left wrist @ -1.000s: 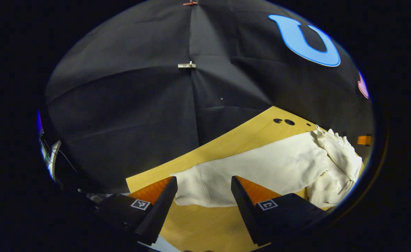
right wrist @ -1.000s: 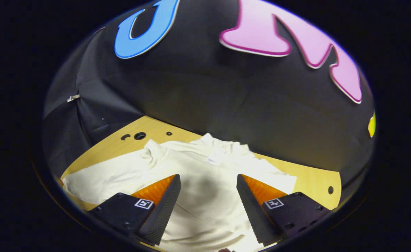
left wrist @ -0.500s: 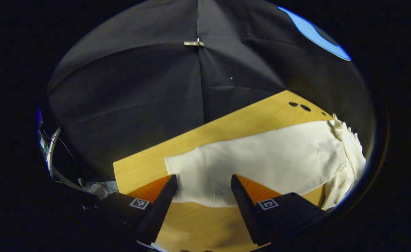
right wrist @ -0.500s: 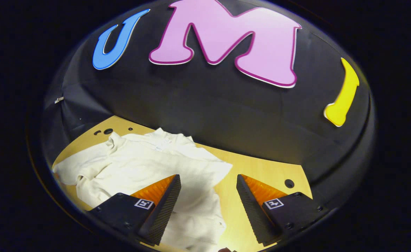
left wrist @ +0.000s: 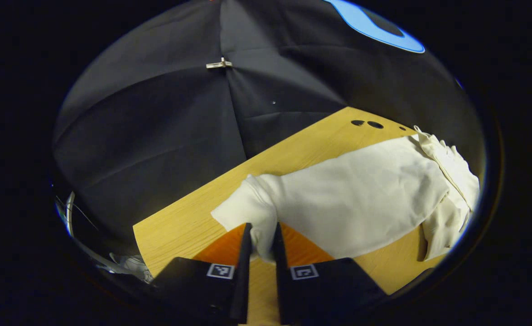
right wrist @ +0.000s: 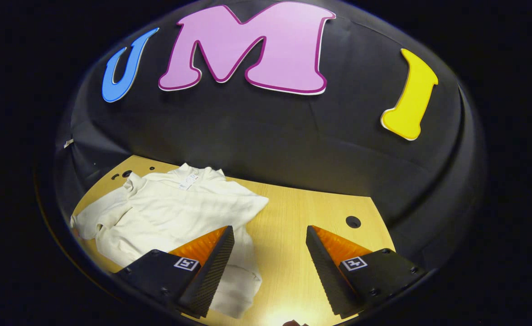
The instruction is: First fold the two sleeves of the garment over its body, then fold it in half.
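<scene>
Two grippers work over one cream sweatshirt (right wrist: 175, 203) that lies on a light wooden tabletop (right wrist: 302, 213) against the black cloth wall of the booth. In the left gripper view the left gripper (left wrist: 260, 240) has its fingers drawn together and clamped on the cuff end of a sleeve (left wrist: 252, 210), which bunches up just above the fingertips; from there the sleeve runs away across the tabletop to the crumpled shoulder and collar of the sweatshirt at the far right. Beyond the sleeve, near the back edge of the tabletop, sit two dark holes (left wrist: 368, 123) close together and a smaller one beside them, and a pale clip (left wrist: 219, 64) pins the seam of the wall cloth above. In the right gripper view the right gripper (right wrist: 270, 244) hangs with its fingers wide apart and nothing between them; its left finger overlaps the near edge of the sweatshirt's body, while its right finger stands over bare wood. The sweatshirt's collar, with a small white label (right wrist: 186, 183), lies toward the wall, and another round hole (right wrist: 352, 222) marks the tabletop well to the right of the sweatshirt.
</scene>
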A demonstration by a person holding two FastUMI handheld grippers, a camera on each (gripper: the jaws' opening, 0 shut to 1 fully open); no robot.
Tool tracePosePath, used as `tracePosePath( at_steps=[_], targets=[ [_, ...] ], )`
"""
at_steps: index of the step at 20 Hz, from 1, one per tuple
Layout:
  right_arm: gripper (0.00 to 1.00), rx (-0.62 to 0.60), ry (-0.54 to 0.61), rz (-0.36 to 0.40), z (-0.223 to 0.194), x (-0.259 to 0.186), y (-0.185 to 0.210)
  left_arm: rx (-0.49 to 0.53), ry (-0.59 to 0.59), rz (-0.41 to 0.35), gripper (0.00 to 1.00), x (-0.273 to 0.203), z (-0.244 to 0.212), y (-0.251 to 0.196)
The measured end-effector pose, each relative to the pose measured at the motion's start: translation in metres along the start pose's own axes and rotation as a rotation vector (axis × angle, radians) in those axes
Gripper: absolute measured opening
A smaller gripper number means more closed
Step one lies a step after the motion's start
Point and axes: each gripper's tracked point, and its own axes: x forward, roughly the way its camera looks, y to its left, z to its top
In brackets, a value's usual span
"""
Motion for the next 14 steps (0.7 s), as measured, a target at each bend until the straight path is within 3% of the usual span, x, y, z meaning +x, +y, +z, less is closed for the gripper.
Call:
tracePosePath(
  at_steps=[5, 11, 14],
  targets=[
    [0.98, -0.004, 0.019, 0.006, -0.016, -0.004, -0.013, 0.065, 0.012, -0.051, 0.07, 0.002, 0.010, -0.011],
    [0.98, 0.000, 0.030, -0.015, -0.031, -0.013, -0.035, -0.121, -0.008, -0.114, 0.06, -0.004, 0.042, -0.036],
    [0.98, 0.006, 0.024, -0.047, -0.036, -0.020, -0.050, -0.146, -0.051, -0.169, 0.06, -0.008, 0.077, -0.065]
  ],
)
